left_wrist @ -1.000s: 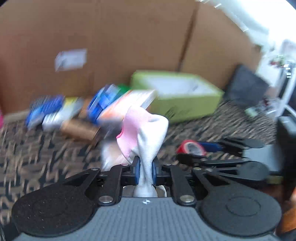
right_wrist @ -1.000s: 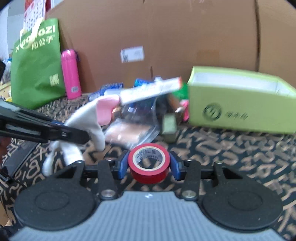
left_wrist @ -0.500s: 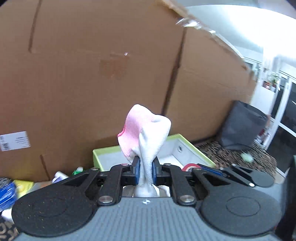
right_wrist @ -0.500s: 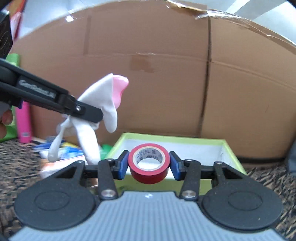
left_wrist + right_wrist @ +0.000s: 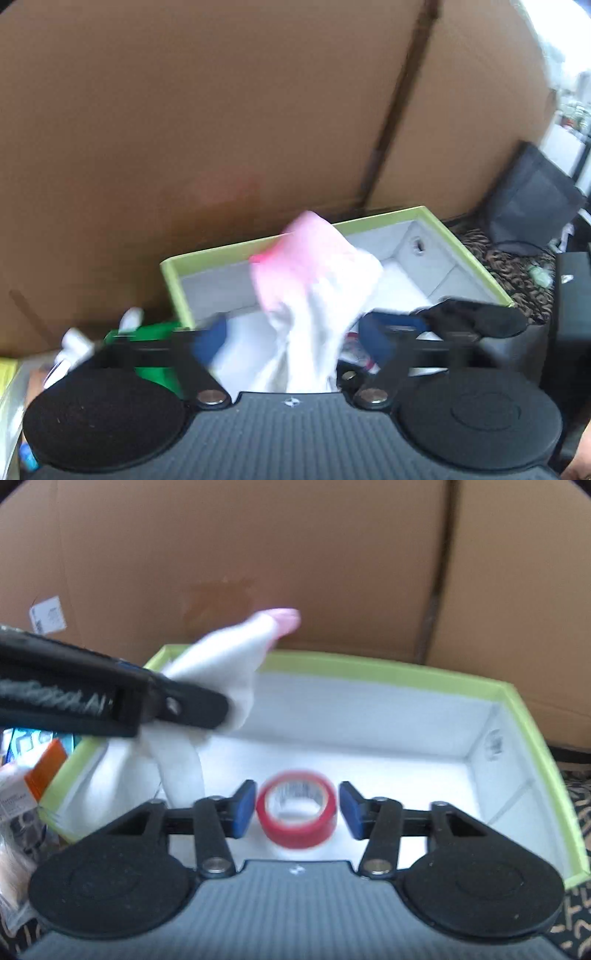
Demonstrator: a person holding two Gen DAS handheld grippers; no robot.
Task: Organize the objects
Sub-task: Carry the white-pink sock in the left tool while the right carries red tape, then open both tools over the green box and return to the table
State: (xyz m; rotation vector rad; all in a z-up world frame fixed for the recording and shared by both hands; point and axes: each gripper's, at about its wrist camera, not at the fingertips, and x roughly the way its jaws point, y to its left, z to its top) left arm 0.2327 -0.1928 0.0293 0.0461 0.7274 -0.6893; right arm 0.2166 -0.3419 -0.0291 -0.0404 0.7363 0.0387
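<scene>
Dropping is under way: both tongs [image 5: 291, 338] [image 5: 297, 808] are opening over the box [image 5: 532, 716], sock [image 5: 314, 291] and tape [image 5: 297, 812] freed; they should be lifted clear afterwards.

- The white and pink fabric sock [image 5: 314, 295] between the fingers is motion-blurred, its lower end hidden.
- The red tape roll [image 5: 297, 816] between the fingers is smeared.

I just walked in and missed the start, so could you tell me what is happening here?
A person is tidying things into the green box with two handheld grippers. The left gripper is opening around a white and pink sock, the right gripper around a red tape roll; both items are over the box.
</scene>
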